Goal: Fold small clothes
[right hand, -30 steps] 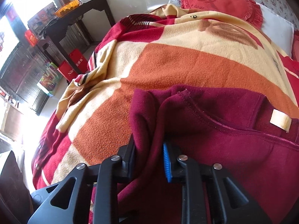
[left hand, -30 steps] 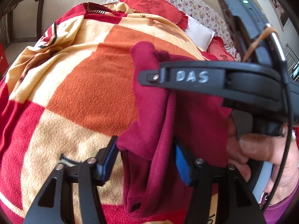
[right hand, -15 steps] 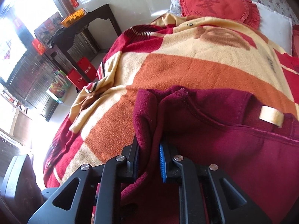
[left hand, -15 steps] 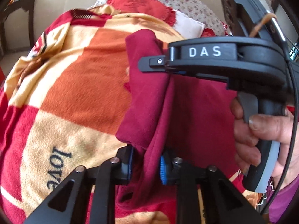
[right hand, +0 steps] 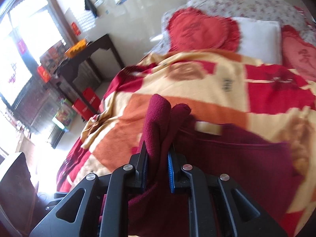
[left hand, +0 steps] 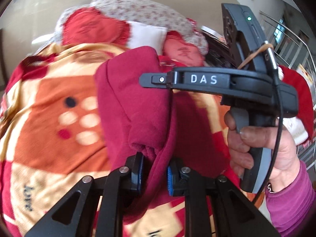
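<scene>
Tension should be kept even while the dark red fleece garment [left hand: 136, 106], pinched by the left tongs [left hand: 154, 172] and right tongs [right hand: 157, 170] and lifted above the checked orange, cream and red blanket [right hand: 227, 90], is carried toward 12 o'clock.

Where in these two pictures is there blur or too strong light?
Left wrist view: the blanket pattern is smeared by motion, while the left tongs and the maroon garment stay fairly sharp. Right wrist view: the window at left is overexposed to white; the pillows and blanket are blurred, the right tongs sharp.
</scene>
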{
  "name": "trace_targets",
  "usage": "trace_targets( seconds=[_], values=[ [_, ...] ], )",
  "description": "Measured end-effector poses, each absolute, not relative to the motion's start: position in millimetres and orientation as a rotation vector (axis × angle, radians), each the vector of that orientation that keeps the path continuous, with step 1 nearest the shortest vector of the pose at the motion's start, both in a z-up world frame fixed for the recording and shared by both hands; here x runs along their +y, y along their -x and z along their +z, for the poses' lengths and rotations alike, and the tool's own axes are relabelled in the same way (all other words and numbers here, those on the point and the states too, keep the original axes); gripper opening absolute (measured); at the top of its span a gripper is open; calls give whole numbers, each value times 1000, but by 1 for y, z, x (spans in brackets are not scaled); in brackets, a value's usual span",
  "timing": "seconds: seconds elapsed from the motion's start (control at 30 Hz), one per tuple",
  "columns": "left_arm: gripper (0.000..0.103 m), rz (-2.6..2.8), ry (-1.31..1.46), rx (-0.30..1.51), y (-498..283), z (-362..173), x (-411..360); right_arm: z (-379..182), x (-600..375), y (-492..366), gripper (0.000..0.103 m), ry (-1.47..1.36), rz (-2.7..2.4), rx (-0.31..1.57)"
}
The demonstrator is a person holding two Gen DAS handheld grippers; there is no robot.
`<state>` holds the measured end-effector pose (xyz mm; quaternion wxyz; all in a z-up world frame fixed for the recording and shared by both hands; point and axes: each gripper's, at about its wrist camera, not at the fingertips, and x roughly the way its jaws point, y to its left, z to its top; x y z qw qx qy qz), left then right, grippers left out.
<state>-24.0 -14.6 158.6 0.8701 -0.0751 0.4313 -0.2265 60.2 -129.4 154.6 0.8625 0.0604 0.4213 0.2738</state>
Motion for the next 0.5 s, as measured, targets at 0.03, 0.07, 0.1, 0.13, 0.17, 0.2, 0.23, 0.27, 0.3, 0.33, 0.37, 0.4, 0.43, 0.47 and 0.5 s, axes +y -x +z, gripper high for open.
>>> trace_targets(
  seconds=[0.03, 0.07, 0.1, 0.13, 0.17, 0.2, 0.23, 0.27, 0.3, 0.33, 0.37, 0.4, 0.43, 0.47, 0.5],
  values=[
    [18, -495, 150, 905, 22, 159, -28, 156, -146, -59, 0, -138, 554, 878],
    [18, -517, 142, 912, 20, 158, -42, 157, -159, -57, 0, -145, 535, 876],
    [18, -532, 135, 918, 17, 156, -54, 156, -173, -57, 0, -152, 515, 876],
    [18, -543, 127, 923, 14, 154, -65, 154, -188, -55, 0, -160, 493, 877],
    [18, -556, 116, 930, 11, 151, -78, 150, -204, -53, 0, -171, 471, 879],
    [19, -567, 105, 939, 9, 147, -92, 147, -217, -53, 0, -180, 451, 883],
    [20, -580, 98, 951, 9, 142, -104, 143, -231, -52, 0, -190, 430, 888],
    [21, -593, 91, 963, 8, 137, -115, 138, -245, -51, 0, -200, 406, 894],
    [27, -607, 79, 977, 8, 132, -127, 132, -255, -51, 0, -209, 388, 902],
    [35, -617, 74, 986, 9, 130, -135, 123, -267, -52, 0, -219, 367, 914],
    [39, -640, 73, 999, 9, 128, -141, 116, -274, -52, 0, -219, 351, 921],
    [43, -657, 74, 1006, 12, 128, -144, 110, -279, -53, 0, -217, 337, 926],
    [48, -665, 72, 1008, 16, 128, -145, 102, -285, -54, 0, -220, 319, 934],
    [52, -673, 70, 1007, 19, 130, -144, 94, -291, -56, 0, -230, 300, 944],
    [56, -677, 65, 1001, 23, 133, -138, 86, -294, -57, 0, -236, 288, 951]
  ],
)
